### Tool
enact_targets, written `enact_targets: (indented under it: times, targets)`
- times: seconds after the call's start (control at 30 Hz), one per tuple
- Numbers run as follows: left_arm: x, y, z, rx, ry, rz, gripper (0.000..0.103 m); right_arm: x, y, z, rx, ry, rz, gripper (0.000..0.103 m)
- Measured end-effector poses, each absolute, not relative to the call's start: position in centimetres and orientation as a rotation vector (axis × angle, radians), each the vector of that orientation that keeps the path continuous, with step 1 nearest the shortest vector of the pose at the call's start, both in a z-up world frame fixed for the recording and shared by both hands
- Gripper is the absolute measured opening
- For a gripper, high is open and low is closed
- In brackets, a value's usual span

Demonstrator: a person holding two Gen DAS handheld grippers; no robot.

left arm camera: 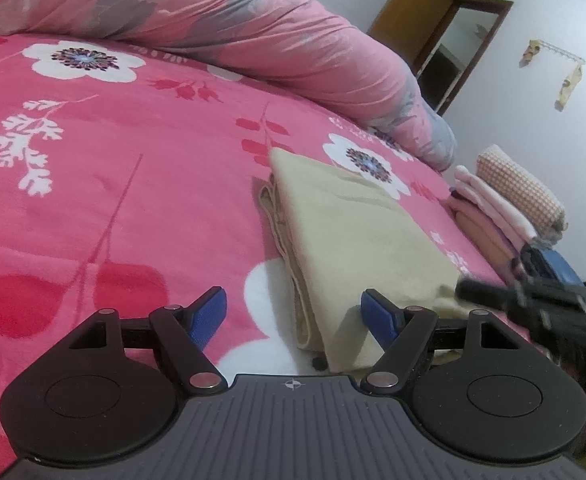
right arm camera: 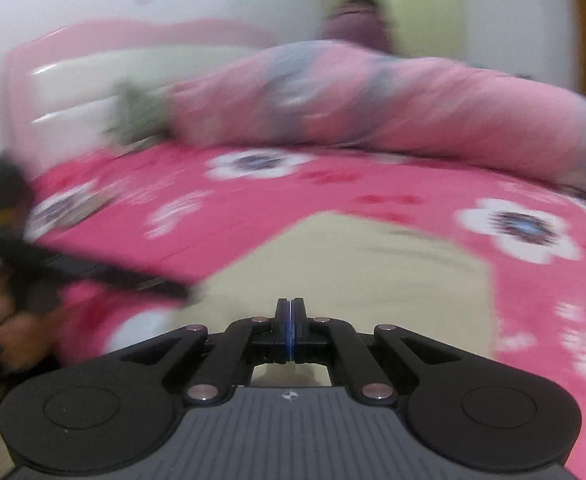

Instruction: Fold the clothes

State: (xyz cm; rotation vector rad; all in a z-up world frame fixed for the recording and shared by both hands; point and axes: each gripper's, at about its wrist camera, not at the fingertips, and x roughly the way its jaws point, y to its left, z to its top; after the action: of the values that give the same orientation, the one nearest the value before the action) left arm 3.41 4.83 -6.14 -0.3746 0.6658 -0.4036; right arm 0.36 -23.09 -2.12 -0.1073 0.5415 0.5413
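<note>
Lying folded on the bed's pink floral sheet (left arm camera: 133, 208): a beige garment (left arm camera: 357, 232), layered edges stacked along its left side. Spread wide just above the near end of that garment, the left hand-held gripper (left arm camera: 293, 314), nothing between its blue pads (left arm camera: 209, 316); right pad over the beige cloth's near corner, left pad over bare sheet. Reaching in from the right of the left wrist view, blurred, the right hand-held gripper (left arm camera: 469, 290), tip at the garment's right edge near its front corner. Pressed fully together in its own view, the right hand-held gripper (right arm camera: 290, 308), pointing over the beige garment (right arm camera: 373, 264); no cloth visibly pinched, though blur obscures fine detail. Bunched along the far side of the bed, a pink and grey quilt (left arm camera: 253, 28). Stacked at the bed's right edge, well apart from the beige garment, a pile of folded clothes (left arm camera: 505, 208), checked piece on top.
</note>
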Motion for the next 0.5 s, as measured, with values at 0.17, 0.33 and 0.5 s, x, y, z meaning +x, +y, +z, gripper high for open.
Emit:
enact_targets:
  times: [0.17,0.33,0.5]
  targets:
    - [3.5,5.1,-6.0,-0.378,0.662,-0.397,0.074,0.8,-23.1,-4.6,-0.076,0.671,0.591,0.0]
    - [3.8,4.9,-5.9,-0.357,0.662,-0.4,0.074,-2.3,-23.9,-4.0,-0.039,0.682,0.732,0.0]
    - [4.0,4.4,-5.5,-0.33,0.655,-0.406,0.074,-1.1,-27.8,-1.8,0.11,0.567,0.587,0.0]
